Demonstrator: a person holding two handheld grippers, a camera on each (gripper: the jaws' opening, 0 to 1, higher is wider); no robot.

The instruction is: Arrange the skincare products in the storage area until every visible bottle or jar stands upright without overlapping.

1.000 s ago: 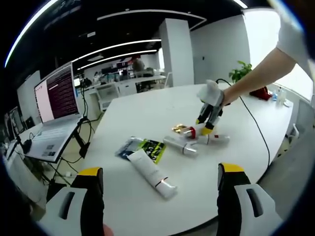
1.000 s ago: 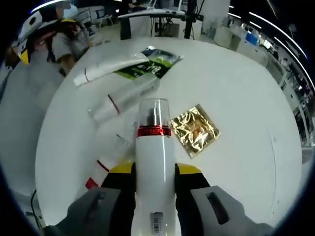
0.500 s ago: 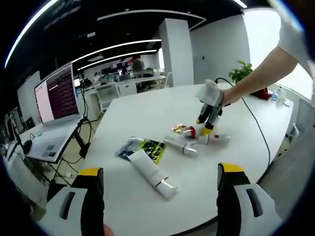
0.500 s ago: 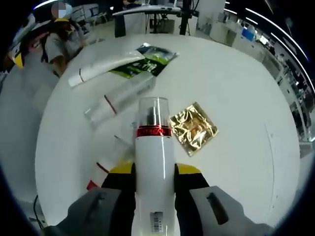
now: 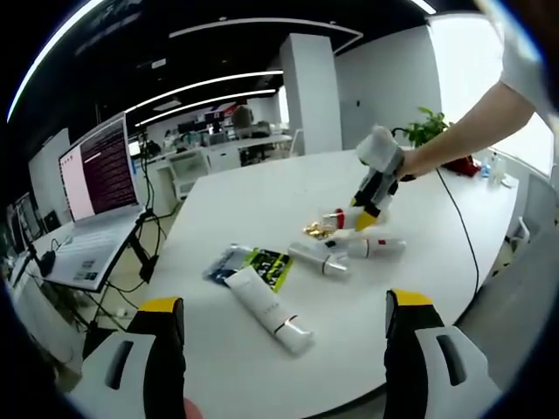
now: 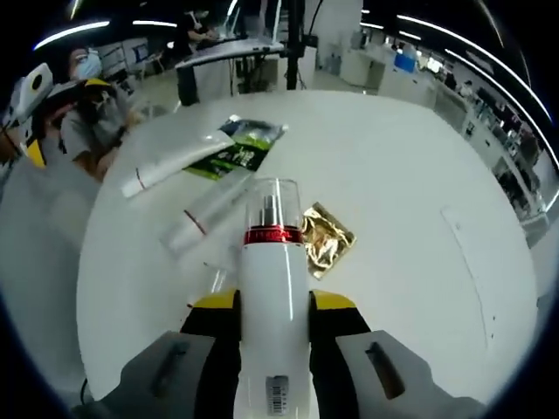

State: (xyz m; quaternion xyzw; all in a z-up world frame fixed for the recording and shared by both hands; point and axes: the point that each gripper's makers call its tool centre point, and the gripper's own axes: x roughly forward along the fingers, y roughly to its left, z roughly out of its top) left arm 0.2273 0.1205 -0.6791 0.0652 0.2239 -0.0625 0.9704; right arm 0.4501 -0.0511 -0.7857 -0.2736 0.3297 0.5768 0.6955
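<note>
My right gripper point(image 6: 272, 319) clamps white pump bottle with red collar and clear cap point(image 6: 272, 288); left gripper point(image 5: 284, 327) gapes empty. Risk I see: bottle topples onto gold foil sachet point(image 6: 325, 242) if set down tilted.

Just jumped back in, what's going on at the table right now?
The right gripper is clamped on a white pump bottle with a red band and clear cap, holding it above the white table. A white tube, two more bottles and a gold sachet lie flat. The left gripper is open, holding nothing.
</note>
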